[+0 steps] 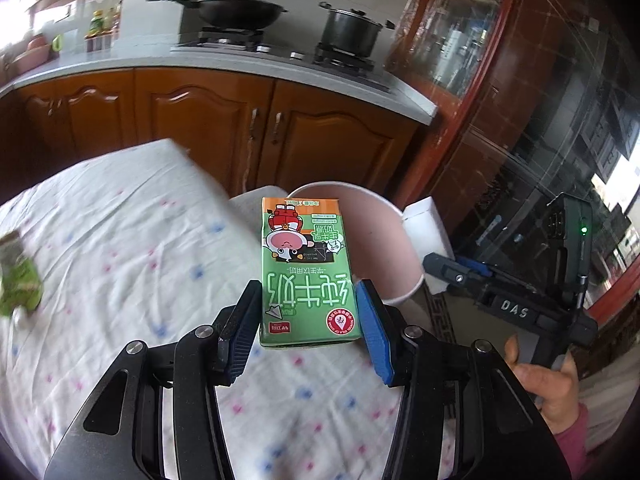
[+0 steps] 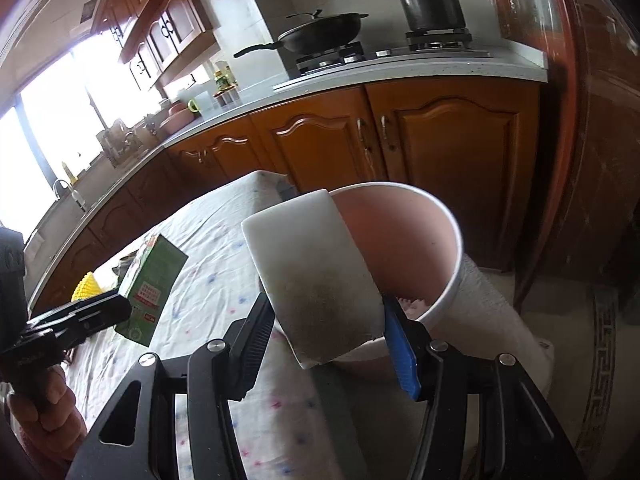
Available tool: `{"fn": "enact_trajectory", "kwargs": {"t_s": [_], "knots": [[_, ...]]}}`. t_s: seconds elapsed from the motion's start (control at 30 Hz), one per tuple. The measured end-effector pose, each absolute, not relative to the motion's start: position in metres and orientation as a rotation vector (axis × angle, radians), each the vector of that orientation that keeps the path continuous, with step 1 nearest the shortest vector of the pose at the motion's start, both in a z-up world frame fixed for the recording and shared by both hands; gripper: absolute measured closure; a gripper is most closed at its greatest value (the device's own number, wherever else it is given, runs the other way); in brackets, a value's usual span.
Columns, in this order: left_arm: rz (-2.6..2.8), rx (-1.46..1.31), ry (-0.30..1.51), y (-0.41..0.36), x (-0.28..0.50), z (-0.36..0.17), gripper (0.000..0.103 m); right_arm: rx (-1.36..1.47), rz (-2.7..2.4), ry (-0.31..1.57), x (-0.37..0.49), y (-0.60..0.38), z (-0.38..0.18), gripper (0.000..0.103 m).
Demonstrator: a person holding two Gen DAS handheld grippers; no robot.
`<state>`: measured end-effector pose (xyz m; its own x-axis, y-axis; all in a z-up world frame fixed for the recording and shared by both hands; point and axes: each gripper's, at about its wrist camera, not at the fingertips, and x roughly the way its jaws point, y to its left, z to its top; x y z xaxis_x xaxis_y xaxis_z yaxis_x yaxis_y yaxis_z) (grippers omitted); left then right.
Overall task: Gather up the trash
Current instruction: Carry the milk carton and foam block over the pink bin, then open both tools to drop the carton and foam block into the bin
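My left gripper is shut on a green milk carton and holds it above the table's right edge, just short of a pink bin with a white rim. My right gripper is shut on a white foam block with a dirty grey patch, held at the near rim of the same bin. The carton and left gripper also show at the left of the right wrist view. The foam block and right gripper show at the right of the left wrist view.
The table carries a white flowered cloth. A green crumpled wrapper lies at its left; something yellow shows behind the left gripper. Wooden kitchen cabinets with a wok and a pot stand behind. A dark red glass door is on the right.
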<state>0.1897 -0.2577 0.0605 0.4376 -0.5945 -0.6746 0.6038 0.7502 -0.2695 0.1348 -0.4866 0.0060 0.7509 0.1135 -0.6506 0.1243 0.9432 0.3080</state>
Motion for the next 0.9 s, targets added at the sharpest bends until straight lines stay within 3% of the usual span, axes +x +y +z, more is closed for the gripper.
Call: {"fn": "enact_trajectory", "kwargs": {"t_s": [0.9], "knots": [[-0.773, 0.156, 0.942, -0.362, 0.241, 0.030, 0.055, 0.305, -0.035, 0.837, 0.188, -0.534, -0.012, 0.045]]}}
